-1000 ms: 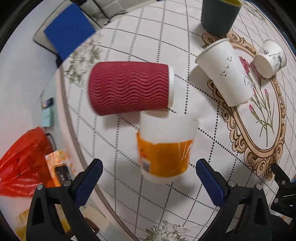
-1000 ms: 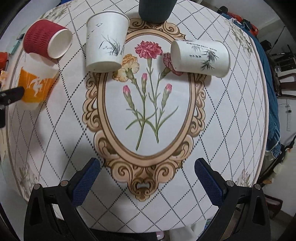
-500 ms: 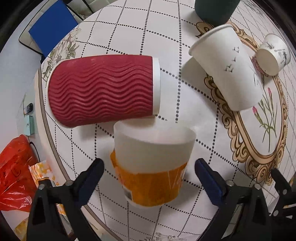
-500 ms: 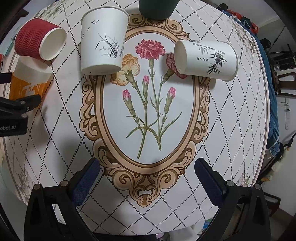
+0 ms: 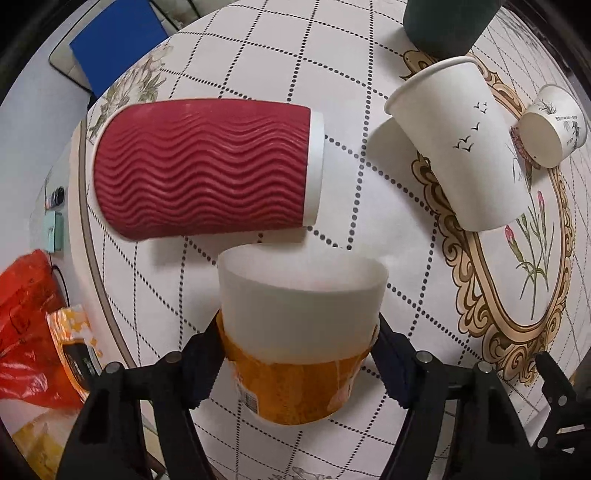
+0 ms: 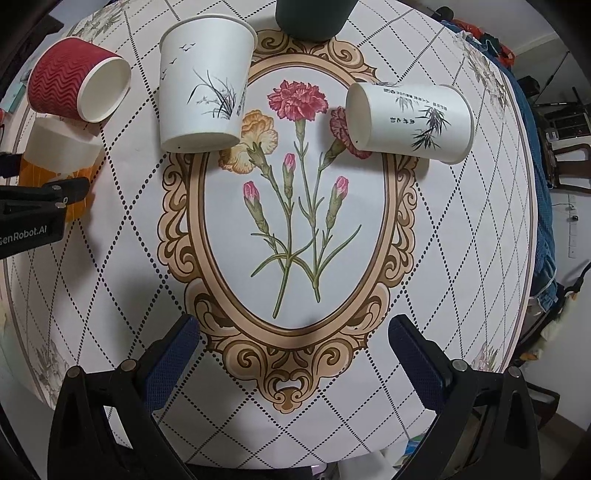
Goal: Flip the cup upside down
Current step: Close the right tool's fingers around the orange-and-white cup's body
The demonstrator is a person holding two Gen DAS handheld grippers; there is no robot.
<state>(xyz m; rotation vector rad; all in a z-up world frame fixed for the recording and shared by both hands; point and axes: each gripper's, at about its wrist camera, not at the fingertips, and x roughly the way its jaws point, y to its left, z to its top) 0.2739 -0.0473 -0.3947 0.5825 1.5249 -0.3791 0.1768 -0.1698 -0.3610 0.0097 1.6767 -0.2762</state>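
An orange-and-white cup [image 5: 299, 343] stands upright at the table's left side, also in the right wrist view [image 6: 61, 162]. My left gripper [image 5: 299, 365] has its blue pads against both sides of the orange band, shut on the cup. A red ribbed cup [image 5: 207, 173] lies on its side just behind it. My right gripper [image 6: 293, 350] is open and empty over the table's front, above the floral oval.
A white cup with birds [image 5: 465, 147] stands upside down and a small white cup [image 6: 410, 122] lies on its side on the flowered tablecloth [image 6: 461, 258]. A dark green cup [image 5: 447, 26] stands at the back. A red bag [image 5: 26, 325] sits off the left edge.
My left gripper moved forward around the orange-and-white cup and closed its pads onto it. The right gripper has barely moved.
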